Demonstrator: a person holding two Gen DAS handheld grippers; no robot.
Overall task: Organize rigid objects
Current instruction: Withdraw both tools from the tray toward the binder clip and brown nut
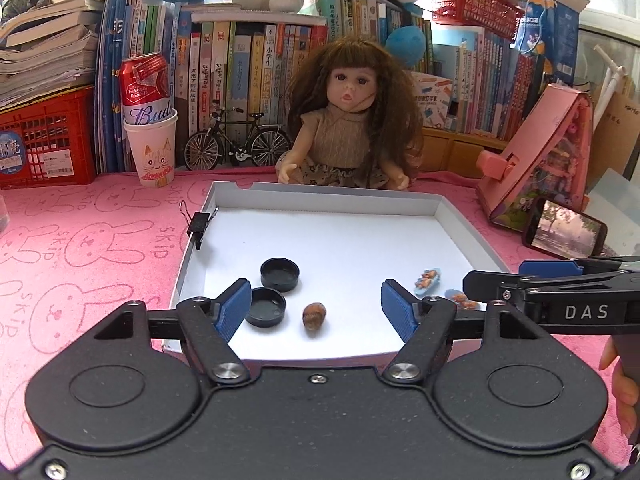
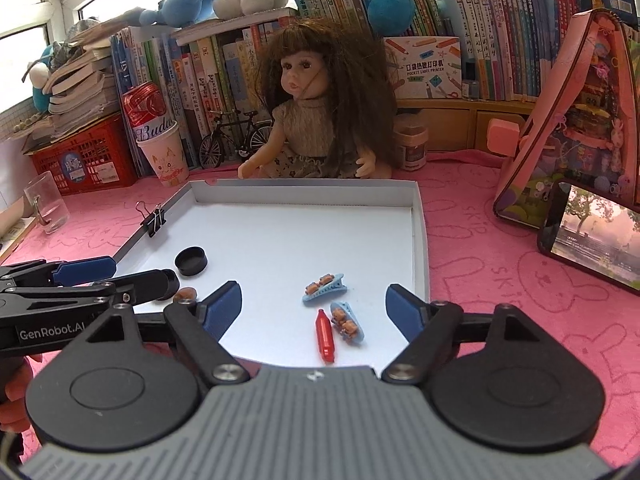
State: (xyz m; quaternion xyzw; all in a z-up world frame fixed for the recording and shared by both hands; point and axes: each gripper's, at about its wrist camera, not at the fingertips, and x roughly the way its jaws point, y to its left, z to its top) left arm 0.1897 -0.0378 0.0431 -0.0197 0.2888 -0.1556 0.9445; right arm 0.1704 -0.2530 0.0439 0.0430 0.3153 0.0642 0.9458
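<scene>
A shallow white box (image 1: 328, 197) lies on the pink cloth. In it are two black caps (image 1: 280, 275) (image 1: 266, 307), a brown nut (image 1: 314, 316) and two blue hair clips (image 1: 428, 280) (image 1: 460, 298). My left gripper (image 1: 315, 292) hovers open over the box's near edge, the nut and one cap lying loose beneath its spread fingers. The right wrist view shows the clips (image 2: 326, 286) (image 2: 347, 322) and a red pen-like piece (image 2: 325, 336) lying under my open right gripper (image 2: 314, 292). Neither gripper holds anything. The left gripper (image 2: 132, 276) reaches in beside the nut (image 2: 186, 293) and cap (image 2: 192, 261).
A doll (image 1: 348, 120) sits behind the box, and a binder clip (image 1: 199, 224) grips its left wall. A phone (image 1: 564, 232) and pink toy house (image 1: 540, 152) stand to the right. A cup with a can (image 1: 150, 136), toy bicycle (image 1: 236, 140), red crate (image 1: 44, 144) and glass (image 2: 44, 200) stand to the left.
</scene>
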